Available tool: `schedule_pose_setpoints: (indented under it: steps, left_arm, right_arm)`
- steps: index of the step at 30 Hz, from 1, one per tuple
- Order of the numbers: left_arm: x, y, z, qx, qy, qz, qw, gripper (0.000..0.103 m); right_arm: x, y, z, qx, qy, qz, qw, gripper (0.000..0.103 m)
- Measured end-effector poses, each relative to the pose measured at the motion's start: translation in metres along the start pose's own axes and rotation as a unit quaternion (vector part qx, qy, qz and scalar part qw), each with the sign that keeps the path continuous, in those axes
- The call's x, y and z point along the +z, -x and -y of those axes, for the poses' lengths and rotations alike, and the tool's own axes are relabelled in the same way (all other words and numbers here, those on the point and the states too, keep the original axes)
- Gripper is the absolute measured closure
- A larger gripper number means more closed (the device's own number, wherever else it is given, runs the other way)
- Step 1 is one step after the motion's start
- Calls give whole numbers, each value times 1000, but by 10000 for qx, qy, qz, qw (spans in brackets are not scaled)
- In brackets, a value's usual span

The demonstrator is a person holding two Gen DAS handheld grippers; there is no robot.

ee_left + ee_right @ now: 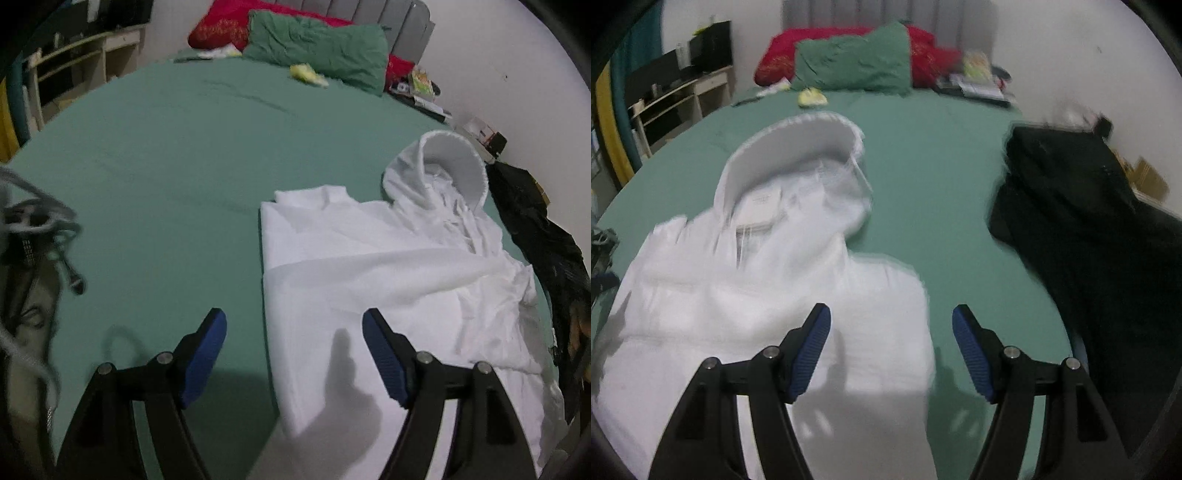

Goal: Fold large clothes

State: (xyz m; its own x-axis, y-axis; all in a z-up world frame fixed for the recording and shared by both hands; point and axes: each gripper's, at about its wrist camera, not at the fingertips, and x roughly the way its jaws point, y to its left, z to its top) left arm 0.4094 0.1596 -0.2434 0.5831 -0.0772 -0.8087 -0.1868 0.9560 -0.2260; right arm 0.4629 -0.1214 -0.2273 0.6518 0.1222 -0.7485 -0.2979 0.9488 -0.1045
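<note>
Blue-padded, the left gripper (294,321) and right gripper (891,317) both gape with nothing between the jaws. On the green bed (166,147) the white hoodie (388,266) lies partly folded, hood at one o'clock (its hem cut off below). At three o'clock, a dark garment (1089,240), blurred.

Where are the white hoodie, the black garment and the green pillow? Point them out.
white hoodie (768,295): right wrist view, chest panel.
black garment (1071,229): right wrist view, middle of the fabric.
green pillow (317,51): left wrist view, centre.
</note>
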Motion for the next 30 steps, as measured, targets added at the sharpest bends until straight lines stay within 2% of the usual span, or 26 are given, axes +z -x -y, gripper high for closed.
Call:
schedule_pose_setpoints:
  steps: [5,7,9,11,12,14,16,20,23,25,28,30]
  left_arm:
    - [3,-14,-14,-52,-107,-3,9999,27]
    - [4,-14,-16,-43,-168,8,9999,27]
    - [4,-15,-17,34,-220,22,9997,27]
    - [3,-16,-17,77,-260,32,9996,27]
    - [2,-15,-15,124,-316,40,9994,27]
    - [1,-13,-16,208,-322,27,9993,27]
    - [1,-10,-17,187,-232,-1,9996,27]
    - [2,-2,-13,149,-152,-22,9998,27]
    - [0,9,-9,151,-155,5,9998,27]
    - [-2,16,-6,129,-187,44,9997,27]
    - [-4,24,-3,222,-271,46,9994,27]
    - [-4,22,-3,314,-319,-96,9990,27]
  right_arm:
    - [70,-71,-24,-133,281,414,9987,40]
    - [93,-101,-33,-178,294,338,9988,64]
    - [110,-126,-40,-310,381,261,9985,73]
    - [123,-145,-42,-388,373,185,9984,94]
    - [127,-150,-41,-355,318,141,9988,99]
    - [127,-141,-45,-225,355,210,9989,99]
    - [115,-118,-59,-176,797,362,9960,99]
    - [78,-69,-90,327,1604,385,9858,99]
    - [41,-44,-115,715,2251,75,9717,99]
    - [10,-37,-134,808,2726,-226,9585,99]
    - [-19,-41,-142,949,2857,-620,9516,95]
    - [-19,-43,-139,935,2720,-629,9557,94]
